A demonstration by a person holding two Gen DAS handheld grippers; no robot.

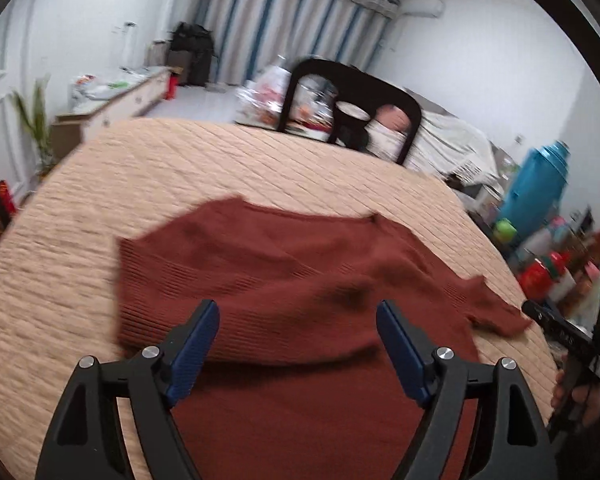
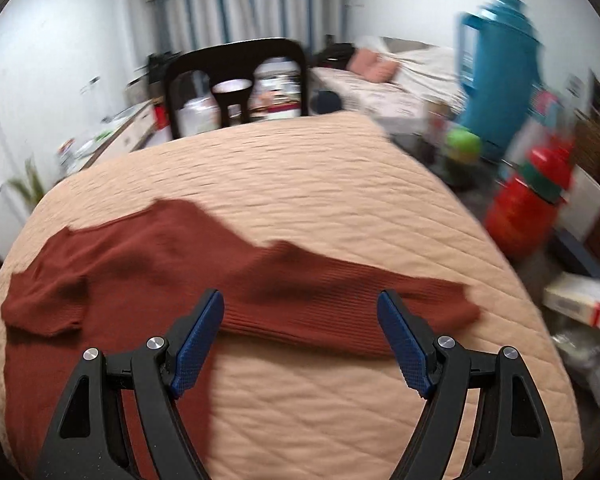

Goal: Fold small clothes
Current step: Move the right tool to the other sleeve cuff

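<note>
Rust-red ribbed knit sweater [image 1: 284,280] sprawls on the quilted peach table cover [image 1: 80,220]; left gripper [image 1: 298,312] and right gripper [image 2: 300,304] both gape wide, holding nothing.

A quilted beige cover [image 1: 260,168] is spread over the table. A black chair [image 2: 236,80] is placed at its far edge. A blue thermos [image 2: 496,76] and a red container [image 2: 524,208] are seen at the right. Striped curtains [image 1: 292,20] are hung behind.

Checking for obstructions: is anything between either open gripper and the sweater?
Nothing visible. The sweater lies bare on the quilt below the left gripper; its sleeve lies clear beyond the right gripper.
</note>
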